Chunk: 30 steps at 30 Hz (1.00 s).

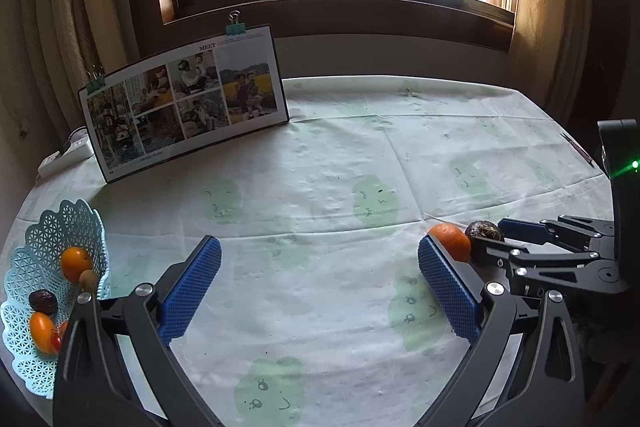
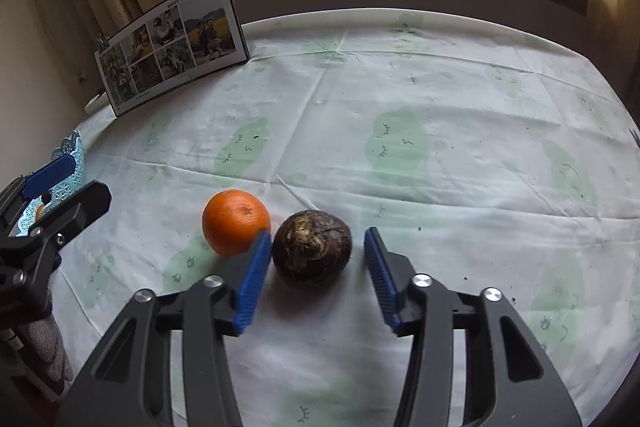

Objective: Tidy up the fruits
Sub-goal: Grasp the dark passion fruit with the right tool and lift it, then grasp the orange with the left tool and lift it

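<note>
Now our right gripper sits low on the tablecloth with its jaws apart around the dark brown wrinkled fruit, the left pad wedged between it and the orange just beside it, not yet squeezing. Our left gripper hangs wide open and empty over bare cloth, with the pale blue lattice basket off to its left already holding several small fruits, so we judge the sorting mostly done, these two pieces remaining
</note>
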Motion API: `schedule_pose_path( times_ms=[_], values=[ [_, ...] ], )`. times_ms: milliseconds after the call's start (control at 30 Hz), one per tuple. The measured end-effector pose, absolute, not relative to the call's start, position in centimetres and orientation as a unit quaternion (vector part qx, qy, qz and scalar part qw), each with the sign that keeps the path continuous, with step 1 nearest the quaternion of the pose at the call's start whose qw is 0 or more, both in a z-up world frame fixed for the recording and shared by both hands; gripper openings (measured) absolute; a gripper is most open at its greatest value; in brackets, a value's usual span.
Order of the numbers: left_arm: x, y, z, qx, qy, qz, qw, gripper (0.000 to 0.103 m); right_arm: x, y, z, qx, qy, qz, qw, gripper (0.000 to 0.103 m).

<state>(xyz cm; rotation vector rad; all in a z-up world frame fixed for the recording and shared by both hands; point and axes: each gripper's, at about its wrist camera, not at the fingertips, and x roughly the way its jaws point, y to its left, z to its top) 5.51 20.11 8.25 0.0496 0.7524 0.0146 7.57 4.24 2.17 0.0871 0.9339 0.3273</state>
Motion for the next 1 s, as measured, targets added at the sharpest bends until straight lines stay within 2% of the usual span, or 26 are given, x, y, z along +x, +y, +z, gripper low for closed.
schedule_pose_path(
  times_ms=[300, 700, 767, 900, 933, 1000],
  values=[
    [6.2, 18.8, 7.6, 0.037, 0.379, -0.011, 0.924, 0.100, 6.5, 1.4, 3.2, 0.078, 0.424, 0.131, 0.893, 0.042],
    [8.2, 12.8, 5.3, 0.074, 0.413, -0.098, 0.902, 0.099, 7.1, -2.1, 2.9, 0.131, 0.418, 0.099, 0.894, 0.042],
    [8.7, 12.4, 4.5, 0.067, 0.427, -0.108, 0.895, 0.086, 7.1, -2.1, 2.8, 0.131, 0.418, 0.099, 0.894, 0.042],
    [9.5, 12.5, 3.2, 0.050, 0.451, -0.113, 0.884, 0.068, 7.1, -2.2, 2.5, 0.131, 0.421, 0.096, 0.893, 0.042],
    [9.5, 12.6, 3.1, 0.047, 0.454, -0.113, 0.883, 0.059, 7.2, -2.1, 2.5, 0.131, 0.421, 0.095, 0.893, 0.042],
    [9.5, 12.9, 2.9, 0.036, 0.456, -0.113, 0.882, 0.055, 7.2, -2.1, 2.4, 0.130, 0.421, 0.093, 0.893, 0.042]
  ],
)
